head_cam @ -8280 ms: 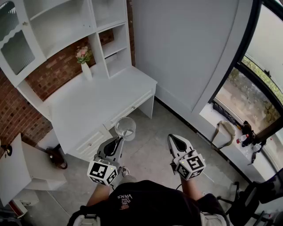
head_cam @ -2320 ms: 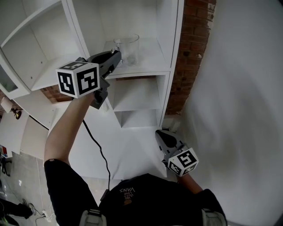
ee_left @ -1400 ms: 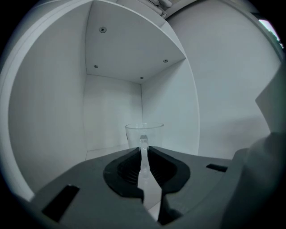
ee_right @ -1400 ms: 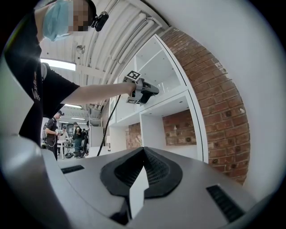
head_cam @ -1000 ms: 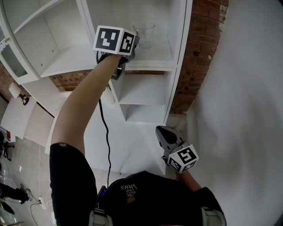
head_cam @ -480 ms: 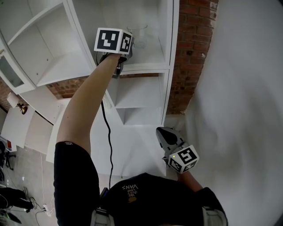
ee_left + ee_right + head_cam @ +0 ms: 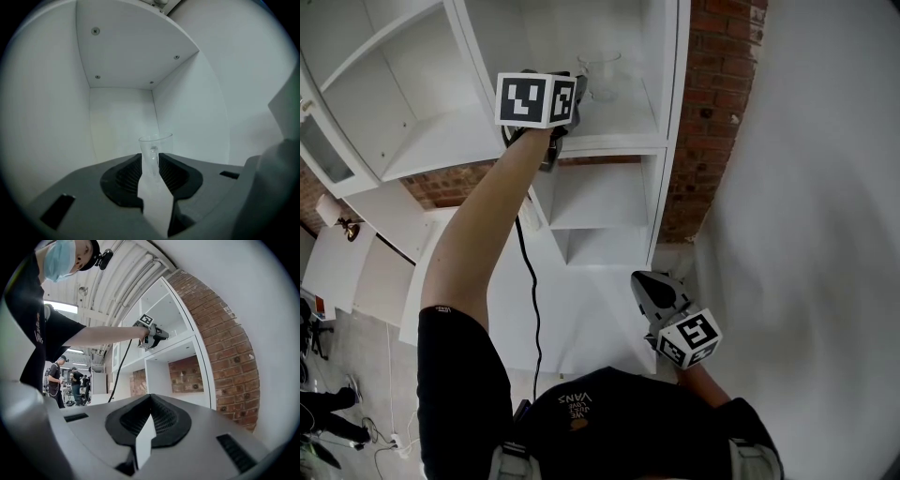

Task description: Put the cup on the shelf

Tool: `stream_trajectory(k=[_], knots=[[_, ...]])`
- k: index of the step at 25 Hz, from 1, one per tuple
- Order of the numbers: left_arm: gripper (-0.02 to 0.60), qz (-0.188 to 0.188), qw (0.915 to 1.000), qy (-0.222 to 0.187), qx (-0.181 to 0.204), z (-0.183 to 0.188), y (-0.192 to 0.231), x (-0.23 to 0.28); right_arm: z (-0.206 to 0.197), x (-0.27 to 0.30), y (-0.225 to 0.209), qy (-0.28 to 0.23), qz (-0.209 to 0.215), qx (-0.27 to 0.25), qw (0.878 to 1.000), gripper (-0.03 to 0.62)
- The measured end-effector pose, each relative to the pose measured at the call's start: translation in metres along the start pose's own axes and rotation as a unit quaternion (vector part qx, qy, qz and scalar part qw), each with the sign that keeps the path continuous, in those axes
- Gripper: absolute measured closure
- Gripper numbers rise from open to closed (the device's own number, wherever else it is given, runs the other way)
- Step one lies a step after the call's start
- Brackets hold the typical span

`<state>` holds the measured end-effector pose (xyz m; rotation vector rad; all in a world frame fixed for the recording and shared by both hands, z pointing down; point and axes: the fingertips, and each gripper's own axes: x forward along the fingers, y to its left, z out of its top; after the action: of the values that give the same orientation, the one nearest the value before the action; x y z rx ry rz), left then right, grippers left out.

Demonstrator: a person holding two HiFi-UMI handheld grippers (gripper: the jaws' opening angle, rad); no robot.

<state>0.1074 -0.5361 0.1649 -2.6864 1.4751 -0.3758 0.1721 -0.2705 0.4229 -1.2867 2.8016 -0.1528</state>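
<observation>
The glass cup (image 7: 598, 75) is held upright inside the upper compartment of the white shelf unit (image 7: 614, 142), towards that compartment's back. Whether its base is touching the board cannot be told. The cup's near side is grasped by the left claw (image 7: 150, 161), whose jaws are set narrowly apart around it. The right claw (image 7: 150, 400) is seen clenched with nothing in it. It is well below that compartment, in front of the shelf unit's lower part, and near the brick wall (image 7: 712, 112).
</observation>
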Motion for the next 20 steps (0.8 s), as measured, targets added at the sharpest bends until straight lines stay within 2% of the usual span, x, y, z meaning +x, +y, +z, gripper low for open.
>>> stream_trajectory(k=[4, 12, 17, 20], knots=[[0.488, -0.010, 0.9990, -0.041, 0.016, 0.006, -0.005, -0.022, -0.002, 0.004, 0.007, 0.002, 0.005, 0.000, 1.000, 0.594], [0.488, -0.079, 0.9908, -0.106, 0.030, -0.009, -0.035, -0.075, -0.004, 0.004, 0.010, 0.007, -0.003, 0.000, 1.000, 0.594], [0.489, -0.072, 0.9876, -0.124, 0.065, -0.047, -0.040, -0.110, -0.008, 0.005, 0.012, 0.012, -0.006, -0.001, 1.000, 0.594], [0.499, -0.061, 0.9873, -0.128, 0.071, -0.071, -0.040, -0.127, -0.010, 0.007, 0.015, 0.017, -0.007, 0.001, 1.000, 0.594]])
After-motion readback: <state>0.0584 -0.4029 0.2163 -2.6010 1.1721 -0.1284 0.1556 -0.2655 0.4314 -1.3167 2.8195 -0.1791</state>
